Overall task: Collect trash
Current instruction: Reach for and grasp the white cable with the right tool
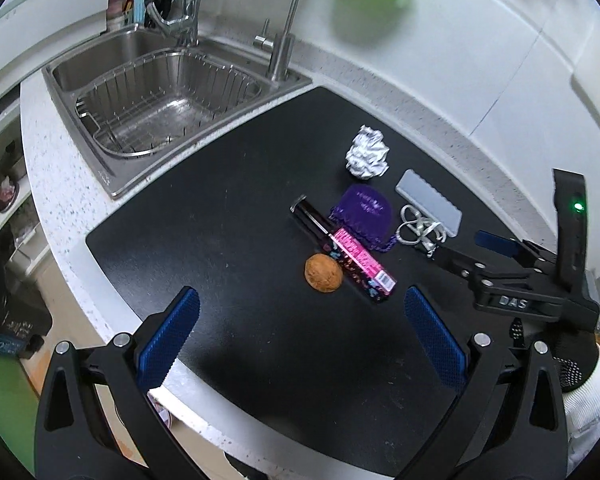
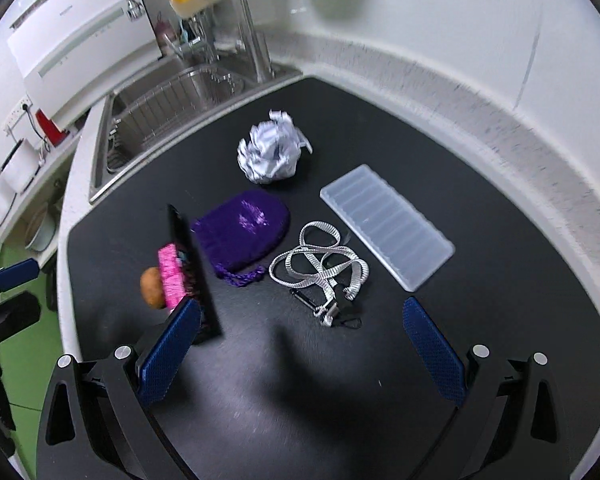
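Writing: "DAS" in raised letters on the right gripper's body, seen at the right edge of the left wrist view; print on the pink-and-black box (image 1: pixel 346 254) too small to read.
Mat: one black mat (image 1: pixel 228 208) on the white speckled table (image 1: pixel 56 216), filling the centre of both views.
Paper ball: one crumpled white paper ball (image 1: pixel 367 153), upper centre of the mat, no long axis.
Box: one, long axis running from upper left to lower right in the left wrist view; pink label near the lower right end.
Brown ball: one round brown ball (image 1: pixel 323 273), just beside the box's lower left side.
Pouch: one purple drawstring pouch (image 2: pixel 242 230), cord end toward the frame bottom.
Lanyard: one grey lanyard (image 2: pixel 320 268), coiled, between pouch and tray.
Tray: one translucent ribbed tray (image 2: pixel 388 226), long axis upper left to lower right.
Sink: one steel sink (image 1: pixel 112 56) with wire basket (image 1: pixel 164 100), upper left.
Left gripper (image 1: pixel 300 338): wide apart, holding nothing, above the mat's near edge.
Right gripper (image 2: pixel 302 350): wide apart, holding nothing; its left pad sits in front of the box's near end, contact unclear.
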A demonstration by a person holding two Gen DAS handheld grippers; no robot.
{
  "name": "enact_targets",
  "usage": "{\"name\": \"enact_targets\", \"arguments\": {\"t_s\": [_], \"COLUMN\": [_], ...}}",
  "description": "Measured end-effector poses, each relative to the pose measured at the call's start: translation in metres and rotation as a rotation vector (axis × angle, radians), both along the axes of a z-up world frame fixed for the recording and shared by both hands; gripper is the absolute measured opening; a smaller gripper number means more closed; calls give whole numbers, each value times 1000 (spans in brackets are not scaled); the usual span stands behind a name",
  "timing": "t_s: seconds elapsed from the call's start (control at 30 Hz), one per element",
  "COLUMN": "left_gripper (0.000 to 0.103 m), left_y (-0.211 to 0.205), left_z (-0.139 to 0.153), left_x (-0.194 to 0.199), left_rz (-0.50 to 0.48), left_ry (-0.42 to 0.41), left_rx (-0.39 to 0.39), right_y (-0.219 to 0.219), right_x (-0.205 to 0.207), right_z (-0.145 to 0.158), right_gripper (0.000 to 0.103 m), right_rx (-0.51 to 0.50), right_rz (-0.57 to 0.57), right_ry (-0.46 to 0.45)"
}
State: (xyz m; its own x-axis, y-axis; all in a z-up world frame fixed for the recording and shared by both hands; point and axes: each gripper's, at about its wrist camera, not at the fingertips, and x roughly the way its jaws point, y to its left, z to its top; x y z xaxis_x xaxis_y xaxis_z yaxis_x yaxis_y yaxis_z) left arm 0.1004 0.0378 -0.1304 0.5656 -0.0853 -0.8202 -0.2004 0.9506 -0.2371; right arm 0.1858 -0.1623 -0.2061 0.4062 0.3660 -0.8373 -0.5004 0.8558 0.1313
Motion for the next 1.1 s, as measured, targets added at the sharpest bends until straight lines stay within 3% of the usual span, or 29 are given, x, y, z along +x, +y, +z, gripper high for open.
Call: {"name": "enact_targets", "arguments": {"t_s": [0.1,0.17,0.23,0.33,0.57,0.77,1.1], "left_gripper": [100,100,100,100,100,100,100], "left_y": [2,3,5,7,4,-4,-12], "left_z": [-9,-15,-19,-24,-30,-33,-58], "left_x": [5,6,7,9,15,24,43], "left_rz": [13,19,27,32,22,-8,-87], "left_ry": [20,30,39,47,54,55,56], "left_rx": [-4,-6,-13,-17,-25,-23,63], "right_y": [4,7,9,12,8,2,-10], "right_x": [8,13,17,20,27,22,10], "right_z": [-12,-17,-24,-26,-25,-13,27], "right_gripper": [94,76,67,65,8,7,7], "right_rx": [-5,-13,-30,-37,-70,-47,22], "right_rz": [2,5,6,6,-19,-17,-7], "right_ry": [16,30,41,21,-6,-14,-29]}}
